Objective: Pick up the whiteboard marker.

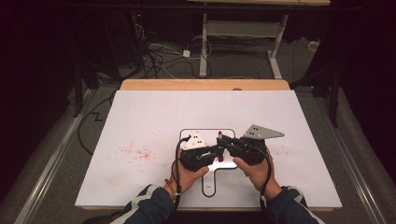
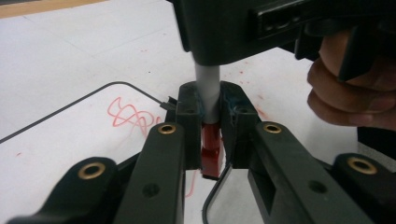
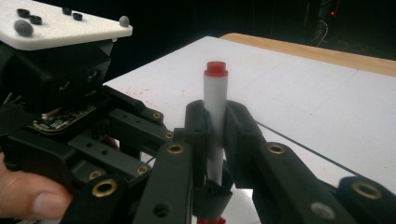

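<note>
With the right gripper point(image 3: 215, 126) pinching the white marker point(image 3: 215, 100) barrel upright and the left gripper point(image 2: 211, 135) clamped on its red cap point(image 2: 210, 151) at six o'clock below, gripping looks done and the cap not yet off.

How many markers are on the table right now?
1: a white marker with a red cap, upright between both grippers. Right gripper clamps its barrel, left gripper its cap. Nothing suggests others hidden.
</note>
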Motion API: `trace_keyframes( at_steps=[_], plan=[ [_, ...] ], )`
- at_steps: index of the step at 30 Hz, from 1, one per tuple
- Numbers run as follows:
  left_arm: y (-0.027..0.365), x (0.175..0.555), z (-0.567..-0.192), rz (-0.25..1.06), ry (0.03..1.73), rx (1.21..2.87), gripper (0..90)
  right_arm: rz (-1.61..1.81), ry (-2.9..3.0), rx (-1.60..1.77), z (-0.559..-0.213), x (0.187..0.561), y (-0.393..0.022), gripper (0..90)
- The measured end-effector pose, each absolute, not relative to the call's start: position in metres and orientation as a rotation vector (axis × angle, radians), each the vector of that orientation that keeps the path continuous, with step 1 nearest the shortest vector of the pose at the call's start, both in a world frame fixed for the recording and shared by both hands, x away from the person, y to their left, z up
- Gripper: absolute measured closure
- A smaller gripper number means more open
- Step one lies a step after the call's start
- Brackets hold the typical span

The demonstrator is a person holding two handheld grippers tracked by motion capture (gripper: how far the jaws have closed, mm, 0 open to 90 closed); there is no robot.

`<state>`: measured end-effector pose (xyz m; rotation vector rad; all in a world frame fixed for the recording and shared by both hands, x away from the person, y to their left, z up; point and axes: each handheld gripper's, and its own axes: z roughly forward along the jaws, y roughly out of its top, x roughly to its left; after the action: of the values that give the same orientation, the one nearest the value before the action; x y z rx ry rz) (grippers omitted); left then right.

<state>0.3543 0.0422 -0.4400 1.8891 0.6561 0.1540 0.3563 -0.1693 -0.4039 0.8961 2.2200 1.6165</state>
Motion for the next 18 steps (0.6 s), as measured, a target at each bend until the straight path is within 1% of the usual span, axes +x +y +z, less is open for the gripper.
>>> trace_keyframes(
  at_steps=[2,5,8,12,14,15,18],
  plan=[
    [0.0422,0.3547,-0.4402,0.15,0.649,1.898,78.4,1.607,2.227,0.885,-0.4041,0.3561,-0.17,80.6],
    [0.0377,0.351,-0.4392,0.156,0.603,1.921,78.5,1.602,2.232,0.876,-0.4048,0.3559,-0.1695,77.3],
    [0.0366,0.35,-0.4386,0.172,0.601,1.928,78.6,1.589,2.234,0.852,-0.4057,0.355,-0.1683,80.4],
    [0.0378,0.3508,-0.4388,0.158,0.598,1.922,78.6,1.581,2.243,0.832,-0.4046,0.355,-0.1679,80.6],
    [0.0392,0.3519,-0.4392,0.159,0.607,1.92,78.6,1.567,2.261,0.817,-0.4033,0.356,-0.1681,74.6],
    [0.0404,0.353,-0.4394,0.154,0.614,1.915,78.6,1.558,2.257,0.818,-0.4027,0.3559,-0.1689,77.1],
    [0.042,0.3543,-0.4392,0.156,0.614,1.917,78.6,1.569,2.265,0.806,-0.4011,0.3565,-0.1724,80.6]
  ],
)
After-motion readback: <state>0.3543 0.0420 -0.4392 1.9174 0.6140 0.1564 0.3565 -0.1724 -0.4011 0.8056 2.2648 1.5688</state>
